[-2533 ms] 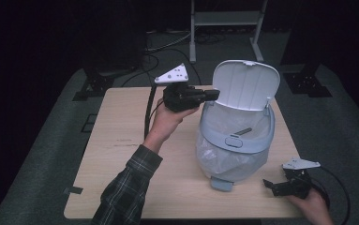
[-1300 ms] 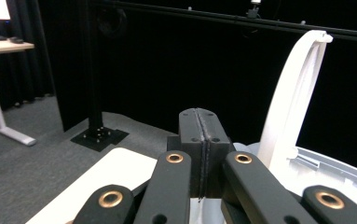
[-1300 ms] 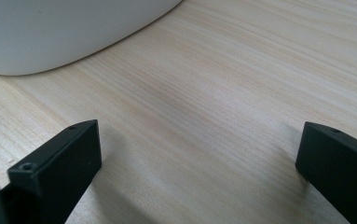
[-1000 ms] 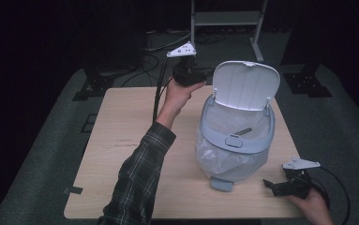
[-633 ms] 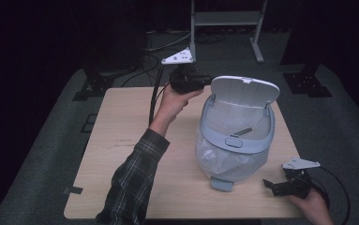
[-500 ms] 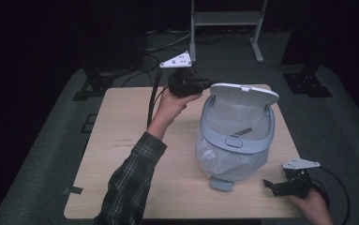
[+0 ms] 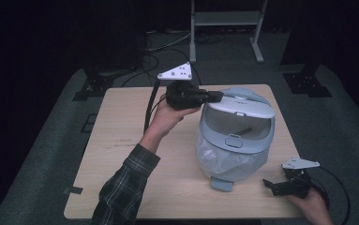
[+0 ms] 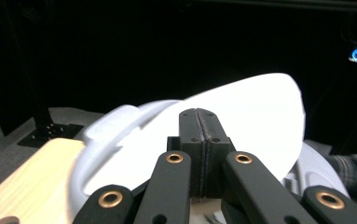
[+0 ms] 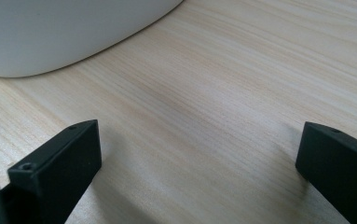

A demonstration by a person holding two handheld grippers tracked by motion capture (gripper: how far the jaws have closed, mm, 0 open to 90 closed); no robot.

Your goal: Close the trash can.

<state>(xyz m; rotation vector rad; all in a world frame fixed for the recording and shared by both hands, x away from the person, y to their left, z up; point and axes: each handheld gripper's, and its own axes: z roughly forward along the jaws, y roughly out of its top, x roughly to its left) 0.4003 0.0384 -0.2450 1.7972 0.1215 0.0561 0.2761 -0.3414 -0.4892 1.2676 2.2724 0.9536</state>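
lid (image 7: 240, 103) lowered since before | left gripper (image 7: 217, 96) fingers closed on nothing | right gripper (image 7: 273, 186) fingers open

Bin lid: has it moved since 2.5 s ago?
Yes. The lid stood upright then, open; now it is tipped forward and down over the bin's rim, nearly closed, with the shut left claw at its back edge.

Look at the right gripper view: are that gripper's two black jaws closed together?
No. The right gripper has its jaws wide apart, with bare wooden table showing between them.
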